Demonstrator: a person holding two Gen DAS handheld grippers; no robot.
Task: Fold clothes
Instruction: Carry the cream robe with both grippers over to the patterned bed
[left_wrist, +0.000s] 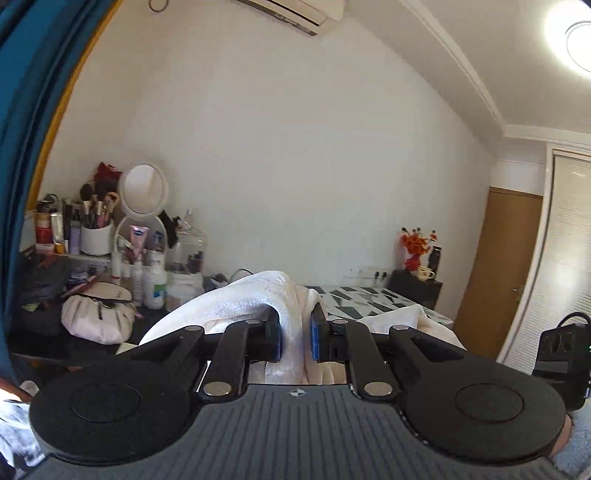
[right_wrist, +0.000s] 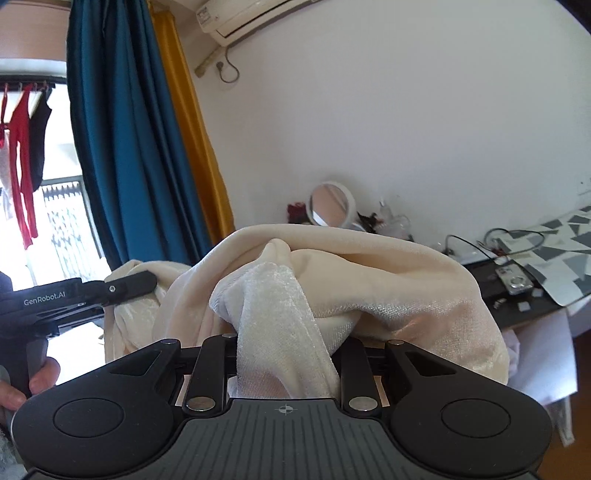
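While both raised level, left hand-held gripper (left_wrist: 295, 341) and right hand-held gripper (right_wrist: 284, 354) each clamp cream velvet garment (right_wrist: 369, 280).

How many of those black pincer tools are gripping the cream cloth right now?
2. The left gripper pinches a fold of the cream cloth between its blue pads. The right gripper clamps another bunch of it; its fingertips are buried in fabric.
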